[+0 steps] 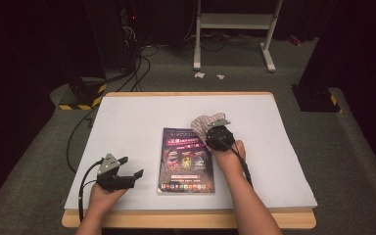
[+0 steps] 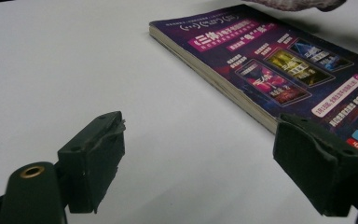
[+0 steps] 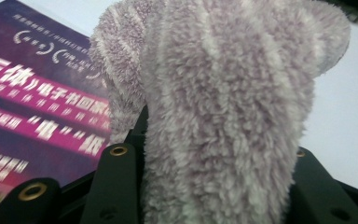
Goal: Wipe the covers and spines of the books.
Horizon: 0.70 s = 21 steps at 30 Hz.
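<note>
1. Holding a fuzzy sock (image 3: 223, 116) up in the right claw (image 1: 214, 128), just over the far right corner of the book (image 1: 186, 159). The jaws are closed partway with the sock bunched between them, so it looks like a real grip.
2. Sock is pale purple with lighter stripes, plush and floppy. I'd guess it weighs next to nothing, squashes flat under the pads, and droops wherever it isn't held. Nothing to break. The pile probably gives decent friction, so slipping shouldn't be a big worry, but a thin pinch of fluff could pull free. Best hold is a thick fold through the middle, like now.
3. From the high view the sock (image 1: 206, 122) fans out beyond the claw, toward the back of the bench (image 1: 127, 122).
4. Book lies flat mid-bench, purple cover up. Paperback, so stiff-ish but bendy; the spine edge or a corner is where I'd take it.
5. Left claw (image 1: 129, 169) sits low near the front left, jaws wide apart, nothing in them, pointing toward the book (image 2: 279, 70).
</note>
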Each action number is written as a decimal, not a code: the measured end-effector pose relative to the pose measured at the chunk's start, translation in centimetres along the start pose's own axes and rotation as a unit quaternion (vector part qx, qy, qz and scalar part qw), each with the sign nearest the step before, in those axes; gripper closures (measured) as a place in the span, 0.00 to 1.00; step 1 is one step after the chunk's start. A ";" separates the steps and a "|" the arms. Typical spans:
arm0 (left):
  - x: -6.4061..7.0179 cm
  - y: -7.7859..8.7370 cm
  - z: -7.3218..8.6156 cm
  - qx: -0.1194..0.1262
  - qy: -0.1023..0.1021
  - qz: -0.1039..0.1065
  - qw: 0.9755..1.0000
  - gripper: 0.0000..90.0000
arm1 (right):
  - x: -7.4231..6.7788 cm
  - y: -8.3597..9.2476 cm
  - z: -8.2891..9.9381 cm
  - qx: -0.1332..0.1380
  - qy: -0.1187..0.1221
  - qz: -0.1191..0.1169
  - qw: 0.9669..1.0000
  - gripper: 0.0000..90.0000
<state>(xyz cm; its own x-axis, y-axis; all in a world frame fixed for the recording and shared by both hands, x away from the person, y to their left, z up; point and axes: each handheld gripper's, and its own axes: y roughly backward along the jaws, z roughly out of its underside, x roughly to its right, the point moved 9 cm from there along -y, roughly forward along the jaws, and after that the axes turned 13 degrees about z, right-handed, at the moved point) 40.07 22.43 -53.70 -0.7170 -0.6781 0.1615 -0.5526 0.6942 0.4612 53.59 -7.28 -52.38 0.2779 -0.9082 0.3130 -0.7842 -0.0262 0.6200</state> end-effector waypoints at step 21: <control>1.8 -1.8 0.1 -0.040 -0.020 0.005 0.999 0.19 | 7.7 5.8 8.7 0.020 -0.069 0.036 0.997 0.62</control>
<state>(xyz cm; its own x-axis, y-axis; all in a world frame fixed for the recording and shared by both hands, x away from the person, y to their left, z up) 39.74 19.99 -54.34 -0.7400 -0.6595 0.1322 -0.5103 0.6785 0.5285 46.33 -18.08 -52.59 0.1430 -0.9570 0.2522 -0.8214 0.0274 0.5697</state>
